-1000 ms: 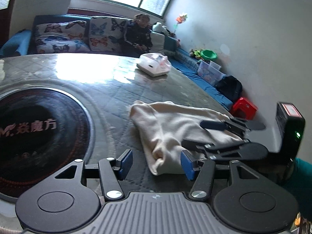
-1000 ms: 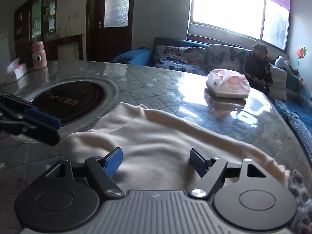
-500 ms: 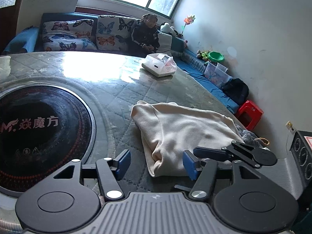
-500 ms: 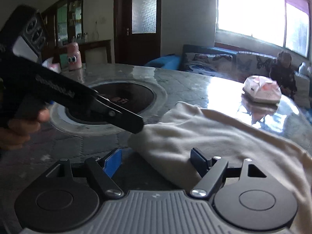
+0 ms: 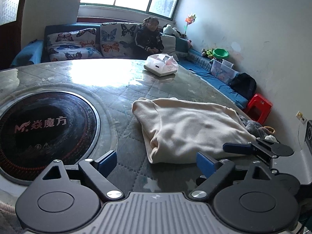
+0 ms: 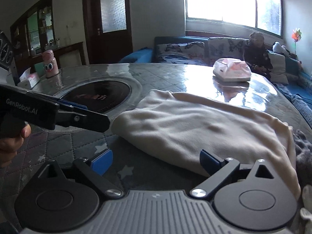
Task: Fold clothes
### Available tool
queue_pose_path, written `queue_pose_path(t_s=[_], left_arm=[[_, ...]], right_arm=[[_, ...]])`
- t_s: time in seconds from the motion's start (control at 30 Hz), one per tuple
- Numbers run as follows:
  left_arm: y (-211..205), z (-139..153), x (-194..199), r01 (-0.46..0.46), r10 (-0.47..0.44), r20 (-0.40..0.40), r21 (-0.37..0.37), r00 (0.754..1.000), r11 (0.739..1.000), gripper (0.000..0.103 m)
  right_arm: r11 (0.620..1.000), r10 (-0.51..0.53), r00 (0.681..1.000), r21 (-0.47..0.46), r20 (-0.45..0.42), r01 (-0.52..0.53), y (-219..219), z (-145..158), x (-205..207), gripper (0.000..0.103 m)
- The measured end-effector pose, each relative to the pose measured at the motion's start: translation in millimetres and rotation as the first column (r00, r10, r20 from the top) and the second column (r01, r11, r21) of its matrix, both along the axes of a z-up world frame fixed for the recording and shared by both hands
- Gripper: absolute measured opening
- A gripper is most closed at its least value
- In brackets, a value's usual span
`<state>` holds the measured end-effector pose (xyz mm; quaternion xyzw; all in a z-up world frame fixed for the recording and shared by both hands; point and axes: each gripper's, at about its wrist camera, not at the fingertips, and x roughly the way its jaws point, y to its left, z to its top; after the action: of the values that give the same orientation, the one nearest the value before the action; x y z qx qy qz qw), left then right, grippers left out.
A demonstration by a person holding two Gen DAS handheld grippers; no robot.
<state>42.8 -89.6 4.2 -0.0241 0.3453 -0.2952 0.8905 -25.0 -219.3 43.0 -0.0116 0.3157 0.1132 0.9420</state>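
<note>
A cream garment [image 5: 191, 128] lies folded into a rough rectangle on the quilted table [image 5: 124, 97], and it fills the middle of the right wrist view [image 6: 204, 124]. My left gripper [image 5: 157, 162] hovers just before its near left corner. Its jaws are opening and touch no cloth. My right gripper [image 6: 157, 160] sits at the garment's near edge, also opening, with only the cloth's rim reaching in by the right pad. In the left wrist view the right gripper's fingers [image 5: 243, 147] show at the garment's right end. A hand [image 6: 11, 142] holds the left gripper's body [image 6: 78, 115].
A grey garment [image 5: 251, 125] lies bunched beyond the cream one's right end. A black round hob [image 5: 39, 128] is set into the table. A tissue pack [image 5: 161, 65] lies at the far side. A pink bottle [image 6: 49, 64] stands far left. A person [image 5: 149, 39] sits on the sofa.
Both grippers have drawn back off the cream garment and their jaws have spread wider. The right gripper, over the cloth a second ago, is now at its near edge.
</note>
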Motion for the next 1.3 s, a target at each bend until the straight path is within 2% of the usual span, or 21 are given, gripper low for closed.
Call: queue_pose_path(t_s=[0.07,0.2,0.63,0.97,1.3], left_arm=[[1.0,-0.5,-4.5,-0.011,0.011,0.005,0.008,1.000,1.000,0.097],[3.2,-2.4,-13.6,-0.039,0.039,0.012,0.023,0.999,0.999,0.103],[10.2,-12.4,-36.2,-0.112,0.114,-0.013,0.090,0.993,0.990,0.103],[14.1,-16.0,-52.5,-0.161,0.167,-0.026,0.148,0.986,0.976,0.103],[14.9,-19.4,-62.9,-0.173,0.183,-0.046,0.175,0.982,0.969,0.103]], right_arm=[[1.000,-0.021,1.000,0.001,0.000,0.021,0.0,0.6,-4.7,0.103],[0.998,-0.067,0.998,0.009,-0.006,0.067,-1.6,1.7,-12.3,0.103],[0.987,-0.162,0.985,0.005,-0.059,0.163,-2.1,-4.6,-29.1,0.103],[0.980,-0.198,0.976,-0.003,-0.088,0.199,3.7,-8.4,-37.6,0.103],[0.975,-0.220,0.970,-0.008,-0.108,0.220,4.9,-10.6,-41.4,0.103]])
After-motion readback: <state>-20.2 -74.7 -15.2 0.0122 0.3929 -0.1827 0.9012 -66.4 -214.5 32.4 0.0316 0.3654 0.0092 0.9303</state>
